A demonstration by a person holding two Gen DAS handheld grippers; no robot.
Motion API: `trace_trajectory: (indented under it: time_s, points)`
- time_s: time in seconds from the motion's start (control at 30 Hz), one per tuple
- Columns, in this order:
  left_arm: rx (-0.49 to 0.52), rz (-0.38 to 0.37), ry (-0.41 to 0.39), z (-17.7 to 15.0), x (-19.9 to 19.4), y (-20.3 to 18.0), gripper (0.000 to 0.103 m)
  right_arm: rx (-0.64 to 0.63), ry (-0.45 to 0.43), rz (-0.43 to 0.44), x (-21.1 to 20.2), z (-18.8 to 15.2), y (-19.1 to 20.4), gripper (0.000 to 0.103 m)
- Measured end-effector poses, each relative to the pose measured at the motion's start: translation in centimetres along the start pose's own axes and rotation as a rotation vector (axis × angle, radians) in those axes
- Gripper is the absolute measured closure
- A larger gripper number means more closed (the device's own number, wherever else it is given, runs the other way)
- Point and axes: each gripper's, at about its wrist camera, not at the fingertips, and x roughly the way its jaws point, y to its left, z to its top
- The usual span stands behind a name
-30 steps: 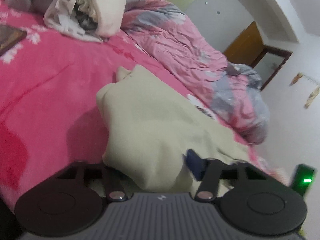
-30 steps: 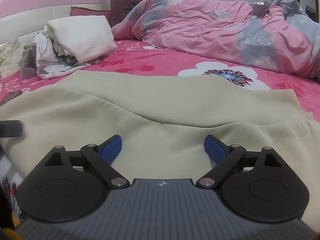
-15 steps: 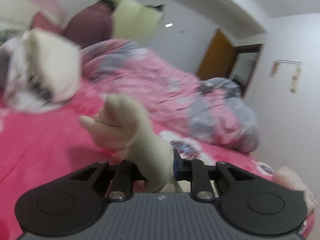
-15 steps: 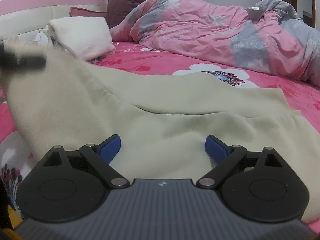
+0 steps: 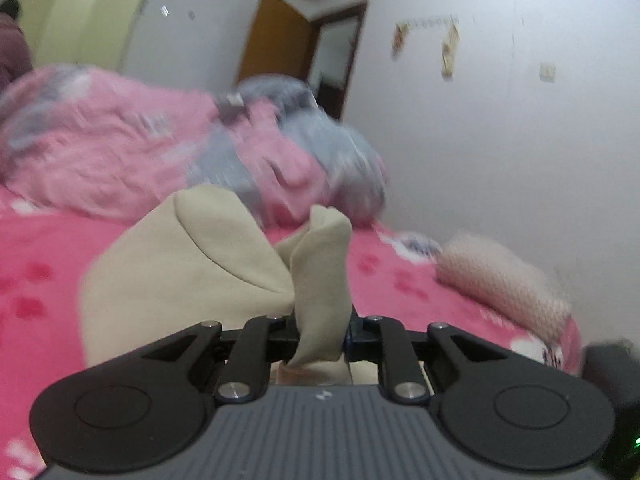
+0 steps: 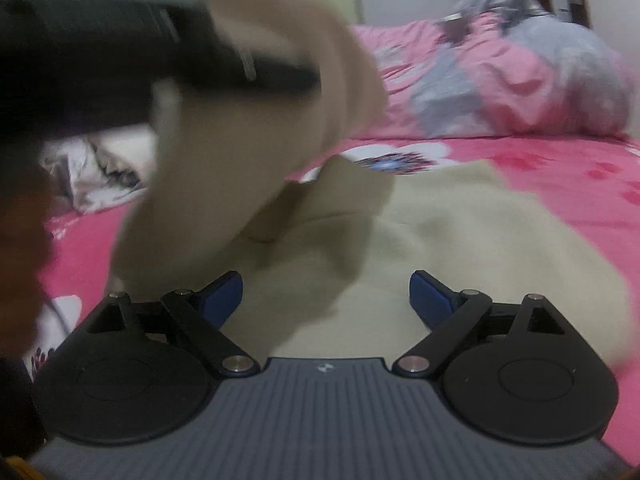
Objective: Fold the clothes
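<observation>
1. Left tool (image 5: pixel 320 338): jaws closed on a bunched edge of the cream garment (image 5: pixel 184 276), with fabric pinched between them and sticking up past the tips.
2. Right tool (image 6: pixel 326 300): jaws wide apart, nothing between them. It sits low over the flat part of the cream garment (image 6: pixel 460 248), and the fabric lies dead ahead of and under its tips.
3. Garment location: most of it lies spread on the pink bed (image 6: pixel 580 184). The gripped part is lifted off the bed and, in the right wrist view, hangs up and to the left of the right tool, draped over toward the flat part.
4. Key relation: the lifted flap is on the left-tool side, while the flat body runs ahead and to the right of the right tool. My read is that the fold goes left-to-right across the body, so the left tool carries and the right tool is the nearer one to pin or smooth the flat layer.
5. Both views are motion-blurred, so I can't tell the garment's long axis or which edge is held.
6. Crumpled pink-grey duvet (image 6: pixel 500 76) sits beyond the garment, apart from it.
</observation>
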Motion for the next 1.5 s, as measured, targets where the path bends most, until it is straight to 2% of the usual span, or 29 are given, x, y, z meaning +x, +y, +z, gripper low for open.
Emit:
trace_trajectory:
  time_s: [0.13, 0.2, 0.27, 0.37, 0.47, 0.67, 0.73, 0.8, 0.9, 1.0, 1.03, 1.1, 1.23, 1.3, 1.5]
  points:
    - [0.085, -0.024, 0.13, -2.7, 3.5, -0.1, 0.085, 0.07, -0.028, -0.062, -4.1, -1.0, -3.4, 0.012]
    - [0.141, -0.032, 0.144, -3.7, 3.8, -0.2, 0.079, 0.15, -0.04, -0.083, -5.6, -1.3, -5.4, 0.012]
    - [0.153, -0.06, 0.134, -4.1, 3.0, -0.3, 0.047, 0.258, -0.057, -0.08, -6.4, -1.5, -7.2, 0.012]
    - [0.124, -0.112, 0.121, -4.1, 1.4, -0.6, 0.027, 0.408, -0.096, -0.035, -6.9, -1.7, -9.4, 0.012]
    - [0.095, -0.164, 0.107, -4.1, -0.3, -0.9, 0.018, 0.503, -0.128, 0.017, -6.9, -1.5, -10.4, 0.012]
    - [0.036, -0.267, 0.08, -4.0, -3.7, -1.4, 0.018, 0.651, -0.168, 0.126, -7.0, -1.1, -11.4, 0.012]
    - [0.025, -0.268, 0.047, -3.7, -5.6, -0.7, 0.018, 0.704, -0.165, 0.181, -6.9, -1.1, -11.5, 0.012]
    - [0.015, -0.239, 0.012, -3.5, -7.9, 0.3, 0.018, 0.757, -0.163, 0.236, -6.7, -1.1, -11.6, 0.012]
    - [-0.027, -0.136, -0.034, -3.3, -10.1, 2.6, 0.018, 0.766, -0.124, 0.262, -5.4, -1.0, -10.5, 0.012]
    - [-0.111, 0.021, -0.039, -3.7, -11.2, 5.6, 0.022, 0.768, -0.075, 0.276, -3.9, -0.9, -9.4, 0.015]
    - [-0.147, 0.059, -0.023, -3.9, -11.1, 6.5, 0.027, 0.764, -0.053, 0.272, -3.3, -0.8, -9.0, 0.018]
    - [-0.218, 0.134, 0.008, -4.2, -10.9, 8.4, 0.03, 0.746, -0.022, 0.237, -2.1, -0.5, -8.5, 0.021]
    - [-0.307, 0.172, 0.01, -4.4, -10.0, 10.4, 0.03, 0.69, 0.005, 0.163, -1.4, 0.6, -7.6, 0.033]
    - [-0.308, 0.174, 0.039, -4.6, -8.8, 10.8, 0.03, 0.694, 0.002, 0.156, -1.8, 0.8, -7.4, 0.038]
    - [-0.312, 0.158, 0.115, -5.8, -5.3, 11.4, 0.034, 0.682, 0.017, 0.131, -2.0, 1.0, -6.5, 0.041]
